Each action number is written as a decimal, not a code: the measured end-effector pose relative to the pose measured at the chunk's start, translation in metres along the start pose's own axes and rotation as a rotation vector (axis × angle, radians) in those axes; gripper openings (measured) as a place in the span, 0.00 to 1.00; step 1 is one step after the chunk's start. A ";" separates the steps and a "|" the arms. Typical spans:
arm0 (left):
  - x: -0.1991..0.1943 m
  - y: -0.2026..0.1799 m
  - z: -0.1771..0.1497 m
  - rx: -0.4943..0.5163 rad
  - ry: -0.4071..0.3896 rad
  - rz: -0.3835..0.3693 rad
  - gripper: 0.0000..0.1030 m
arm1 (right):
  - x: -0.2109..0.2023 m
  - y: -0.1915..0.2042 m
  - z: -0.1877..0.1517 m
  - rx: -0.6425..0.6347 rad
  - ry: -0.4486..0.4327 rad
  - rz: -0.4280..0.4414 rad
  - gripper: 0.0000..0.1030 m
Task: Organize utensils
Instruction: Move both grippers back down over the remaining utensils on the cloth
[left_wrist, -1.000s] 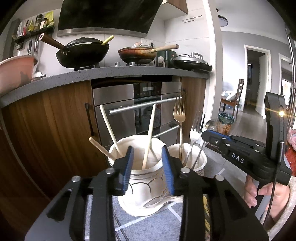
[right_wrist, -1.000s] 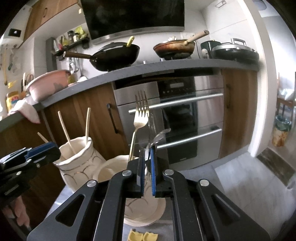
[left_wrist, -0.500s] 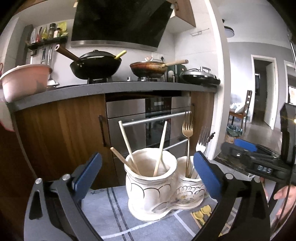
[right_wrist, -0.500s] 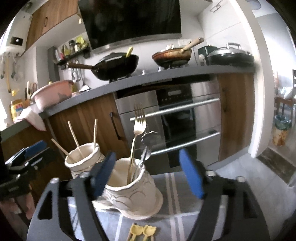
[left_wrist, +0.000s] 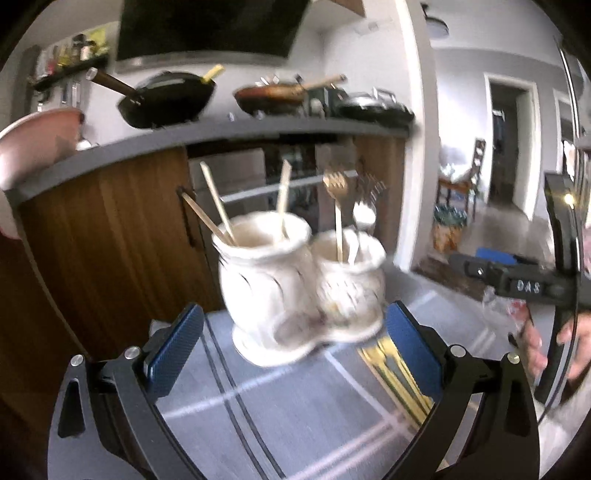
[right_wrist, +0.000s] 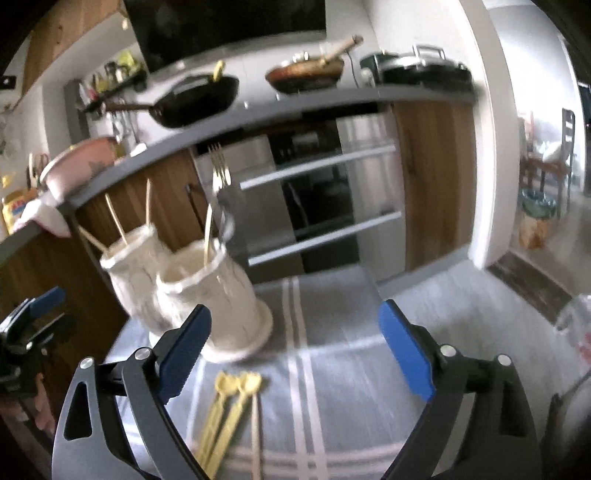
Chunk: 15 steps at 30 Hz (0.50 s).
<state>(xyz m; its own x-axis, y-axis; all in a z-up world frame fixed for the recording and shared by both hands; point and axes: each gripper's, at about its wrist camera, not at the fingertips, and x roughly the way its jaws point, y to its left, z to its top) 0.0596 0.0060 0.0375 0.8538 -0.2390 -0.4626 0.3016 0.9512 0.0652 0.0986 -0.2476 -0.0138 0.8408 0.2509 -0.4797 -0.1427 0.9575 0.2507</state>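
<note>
A white double-pot ceramic holder (left_wrist: 295, 291) stands on a grey striped cloth (left_wrist: 258, 413). Its left pot holds three chopsticks (left_wrist: 218, 203); its right pot holds a gold fork (left_wrist: 337, 206) and silver utensils. The holder also shows in the right wrist view (right_wrist: 207, 295). Yellow utensils (right_wrist: 229, 410) lie loose on the cloth in front of it, also seen in the left wrist view (left_wrist: 395, 376). My left gripper (left_wrist: 291, 365) is open and empty, short of the holder. My right gripper (right_wrist: 295, 354) is open and empty above the yellow utensils.
Behind the cloth are wooden cabinets (left_wrist: 110, 240) and a steel oven (right_wrist: 317, 206) under a grey counter (left_wrist: 221, 133) with pans. The right gripper's body (left_wrist: 517, 284) is at the right of the left wrist view. The floor (right_wrist: 461, 295) lies right.
Both grippers have opened wide and drawn back from the holder. The right gripper let go of the silver utensil, which now stands in the right pot. The views now tilt down towards the cloth.
</note>
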 end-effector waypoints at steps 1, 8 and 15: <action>0.001 -0.004 -0.003 0.009 0.015 -0.008 0.95 | 0.000 -0.001 -0.003 -0.001 0.012 -0.003 0.89; 0.010 -0.019 -0.029 0.039 0.149 -0.043 0.95 | 0.002 0.005 -0.027 -0.043 0.104 0.018 0.89; 0.017 0.002 -0.042 -0.060 0.213 -0.030 0.95 | 0.013 0.035 -0.045 -0.137 0.194 0.067 0.86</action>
<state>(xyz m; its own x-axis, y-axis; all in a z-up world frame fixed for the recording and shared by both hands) 0.0575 0.0119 -0.0072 0.7341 -0.2265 -0.6401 0.2941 0.9558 -0.0009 0.0810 -0.2048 -0.0489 0.7132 0.3240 -0.6216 -0.2748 0.9450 0.1773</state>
